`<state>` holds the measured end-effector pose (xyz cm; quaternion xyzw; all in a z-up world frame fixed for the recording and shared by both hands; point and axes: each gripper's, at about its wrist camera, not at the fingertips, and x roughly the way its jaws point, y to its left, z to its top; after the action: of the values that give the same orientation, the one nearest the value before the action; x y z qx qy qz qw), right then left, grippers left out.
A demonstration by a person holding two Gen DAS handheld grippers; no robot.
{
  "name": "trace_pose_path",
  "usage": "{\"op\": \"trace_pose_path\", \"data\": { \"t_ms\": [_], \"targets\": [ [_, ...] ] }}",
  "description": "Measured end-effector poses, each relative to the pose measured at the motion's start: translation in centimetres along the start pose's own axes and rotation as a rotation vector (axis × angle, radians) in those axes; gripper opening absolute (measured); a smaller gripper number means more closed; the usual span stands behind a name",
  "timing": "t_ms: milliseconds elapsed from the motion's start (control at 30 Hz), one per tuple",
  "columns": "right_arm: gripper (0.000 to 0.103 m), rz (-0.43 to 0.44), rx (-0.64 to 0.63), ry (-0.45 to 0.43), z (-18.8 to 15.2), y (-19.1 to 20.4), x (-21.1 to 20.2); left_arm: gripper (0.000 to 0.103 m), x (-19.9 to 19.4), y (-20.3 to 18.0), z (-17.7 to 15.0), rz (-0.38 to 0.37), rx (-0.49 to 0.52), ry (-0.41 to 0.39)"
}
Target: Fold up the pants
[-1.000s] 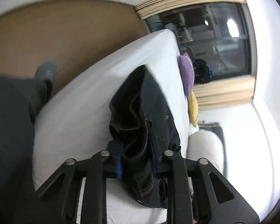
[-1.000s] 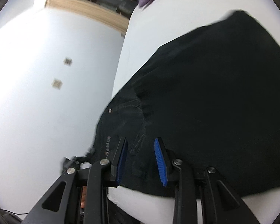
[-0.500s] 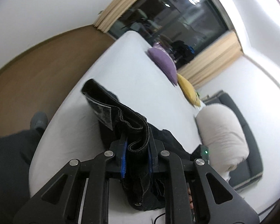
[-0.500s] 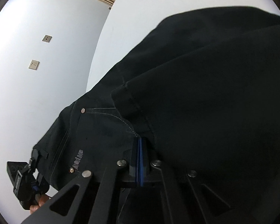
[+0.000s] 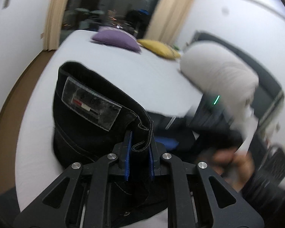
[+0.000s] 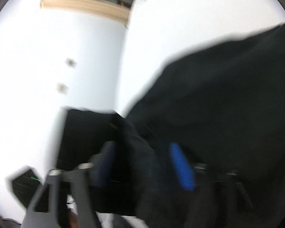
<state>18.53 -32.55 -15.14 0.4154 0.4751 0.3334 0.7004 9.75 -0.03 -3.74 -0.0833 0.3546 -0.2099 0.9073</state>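
Note:
Black denim pants (image 5: 85, 117) lie on the white bed (image 5: 123, 70), and their waistband with a grey label patch (image 5: 91, 104) is lifted. My left gripper (image 5: 139, 146) is shut on the waistband edge, which stands bunched between the blue pads. In the right wrist view the pants (image 6: 228, 95) spread dark over the sheet (image 6: 180, 28). My right gripper (image 6: 144, 163) is opening, its blue pads (image 6: 180, 167) wide apart. Dark fabric lies loose between the pads and neither presses on it. That view is blurred. A hand (image 5: 233, 159) with the right gripper shows blurred in the left wrist view.
A purple pillow (image 5: 115, 38), a yellow pillow (image 5: 159, 47) and a pale bolster (image 5: 218, 72) lie at the bed's far side. A dark window (image 5: 108, 5) with beige curtains is behind. Wood floor (image 5: 5, 114) runs left of the bed. A white wall (image 6: 47, 57) stands beside it.
My left gripper rose and rolled upright with the waistband still clamped. My right gripper shut on the fabric, then opened wide and drew back from it.

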Motion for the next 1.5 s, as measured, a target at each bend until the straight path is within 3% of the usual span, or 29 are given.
{"op": "trace_pose_path", "data": {
  "t_ms": [100,333,433,533,600,700,900,967,1033,1133,1167,1200,1267,1367,1500],
  "targets": [
    [0.093,0.016,-0.054,-0.003,0.6,1.3,-1.5,0.013,3.3,-2.6,-1.4,0.014,0.075,0.061],
    [0.094,-0.107,-0.165,0.119,1.0,1.1,0.5,0.013,7.0,-7.1,-4.4,0.098,0.281,0.115],
    [0.092,-0.079,-0.137,0.142,1.6,-0.1,0.1,0.013,7.1,-7.5,-5.8,0.119,0.334,0.121],
    [0.077,-0.083,-0.182,0.151,2.0,0.6,1.3,0.013,8.1,-8.9,-6.5,0.133,0.376,0.13],
    [0.044,-0.116,-0.198,0.171,2.9,0.6,0.8,0.013,9.0,-9.7,-6.7,0.136,0.394,0.133],
    [0.02,-0.148,-0.198,0.15,2.8,0.1,0.4,0.013,9.6,-10.3,-6.7,0.125,0.402,0.14],
    [0.003,-0.165,-0.183,0.031,2.0,-0.7,-3.8,0.013,9.6,-11.8,-6.9,0.095,0.44,0.142],
    [0.003,-0.15,-0.147,0.015,2.2,-1.6,-5.1,0.013,9.9,-12.7,-7.0,0.079,0.459,0.14],
    [0.003,-0.132,-0.138,0.033,2.1,-2.3,-5.9,0.012,9.9,-13.0,-6.9,0.067,0.478,0.139],
    [0.012,-0.089,-0.126,0.035,2.1,-2.1,-6.4,0.011,10.4,-13.9,-7.4,0.051,0.499,0.148],
    [0.028,-0.081,-0.129,0.019,2.2,-2.1,-7.0,0.011,10.5,-13.9,-7.5,0.049,0.505,0.15],
    [0.053,-0.067,-0.125,-0.007,2.2,-2.3,-7.8,0.011,10.5,-13.8,-7.5,0.049,0.507,0.153],
    [0.081,-0.035,-0.082,-0.072,2.2,-3.0,-9.1,0.011,10.0,-13.0,-7.7,0.046,0.498,0.161],
    [0.085,-0.014,-0.047,-0.076,2.2,-3.3,-9.1,0.01,10.2,-13.5,-8.0,0.041,0.49,0.167],
    [0.085,-0.116,-0.095,0.042,1.6,-2.5,-5.9,0.01,10.2,-13.9,-8.1,0.037,0.5,0.156]
  ]
}}
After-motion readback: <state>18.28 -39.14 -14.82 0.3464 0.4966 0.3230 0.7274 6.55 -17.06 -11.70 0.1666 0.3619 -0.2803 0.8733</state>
